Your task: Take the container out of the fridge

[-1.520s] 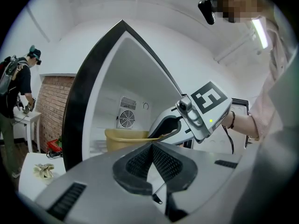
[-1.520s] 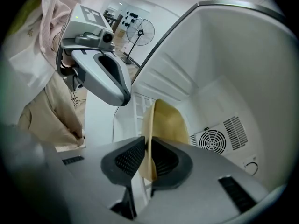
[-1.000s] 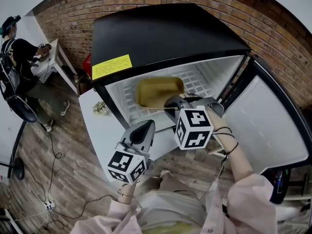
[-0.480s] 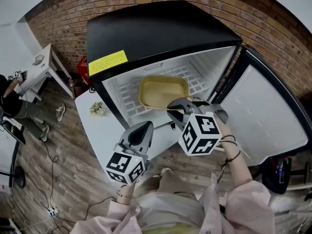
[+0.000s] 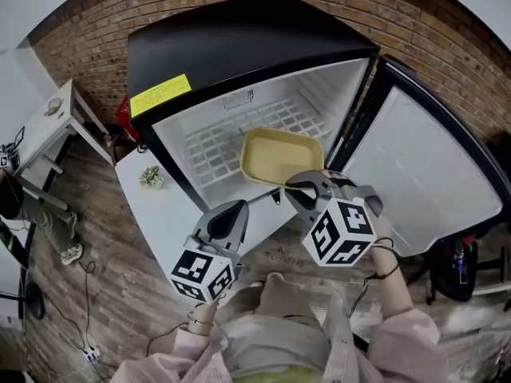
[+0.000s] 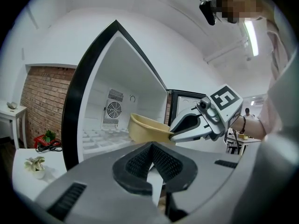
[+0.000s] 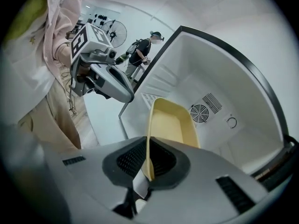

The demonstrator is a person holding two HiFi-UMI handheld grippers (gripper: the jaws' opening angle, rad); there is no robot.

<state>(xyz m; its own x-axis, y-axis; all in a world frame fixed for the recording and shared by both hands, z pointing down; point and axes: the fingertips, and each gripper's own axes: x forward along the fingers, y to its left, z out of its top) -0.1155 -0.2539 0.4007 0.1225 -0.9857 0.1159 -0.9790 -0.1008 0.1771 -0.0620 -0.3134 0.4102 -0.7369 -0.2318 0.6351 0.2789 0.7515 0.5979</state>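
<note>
A shallow yellow container (image 5: 281,155) hangs at the mouth of the open black fridge (image 5: 239,46), over the front of its white wire shelf (image 5: 215,146). My right gripper (image 5: 298,185) is shut on the container's near rim; in the right gripper view the thin rim (image 7: 148,139) runs between the pads of the right gripper (image 7: 148,166). The left gripper view shows the container (image 6: 144,128) held by the right gripper (image 6: 174,135) in front of the fridge. My left gripper (image 5: 238,207) hovers to the container's left, shut and holding nothing (image 6: 152,148).
The fridge door (image 5: 431,174) stands wide open on the right. A white table (image 5: 164,214) with a small plant (image 5: 148,177) is left of the fridge, with a white desk (image 5: 48,126) further left. A person (image 7: 140,48) stands in the background.
The right gripper has drawn the container forward off the shelf towards the fridge opening and to the right. The left gripper has shifted only slightly.
</note>
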